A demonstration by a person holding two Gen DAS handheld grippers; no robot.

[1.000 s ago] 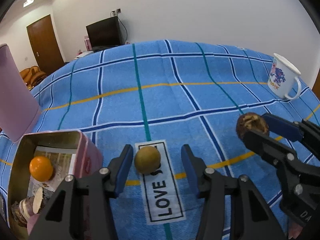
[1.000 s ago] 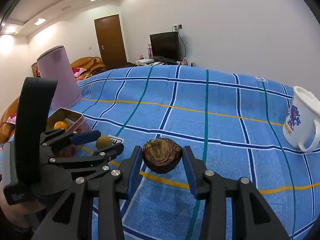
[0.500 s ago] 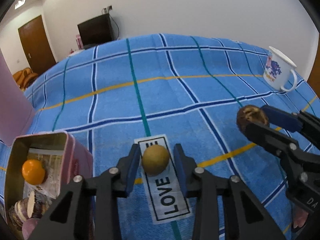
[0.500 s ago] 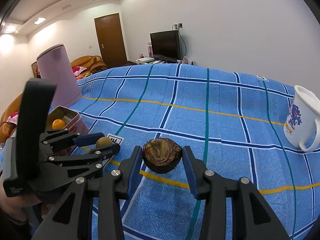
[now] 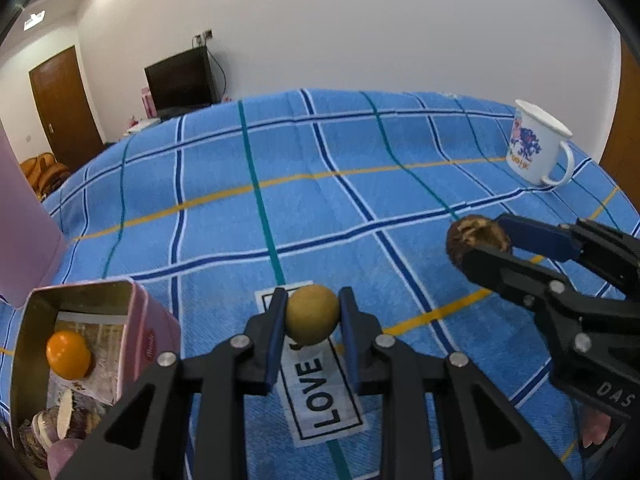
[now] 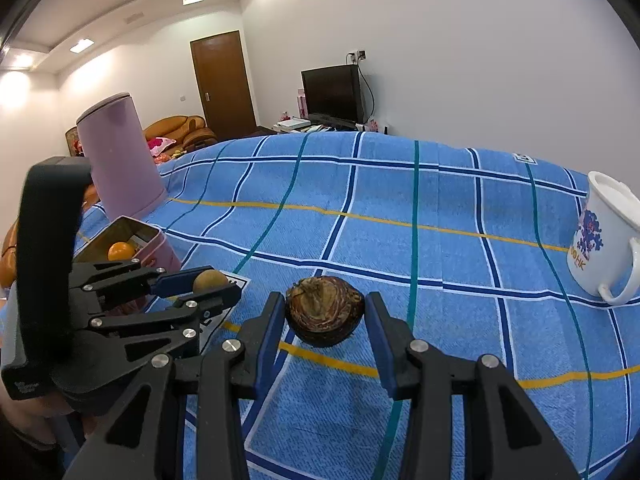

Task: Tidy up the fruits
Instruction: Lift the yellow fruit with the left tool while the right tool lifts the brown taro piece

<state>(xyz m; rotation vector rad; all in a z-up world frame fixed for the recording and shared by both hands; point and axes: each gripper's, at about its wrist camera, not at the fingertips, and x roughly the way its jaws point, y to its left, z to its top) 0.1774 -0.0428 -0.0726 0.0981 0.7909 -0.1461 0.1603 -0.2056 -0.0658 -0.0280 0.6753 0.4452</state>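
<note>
My left tongs [image 5: 312, 316] were pinched on the small round tan fruit [image 5: 312, 314], just above the white "LOVE" cloth label [image 5: 320, 392]. The open pink metal tin [image 5: 154, 344], my likely drop spot, lay close to their left, so that hand was nearer. My right tongs [image 6: 325, 312] sat around the dark brown cut fruit shell [image 6: 325, 311]; whether they squeezed it, I couldn't tell.
</note>
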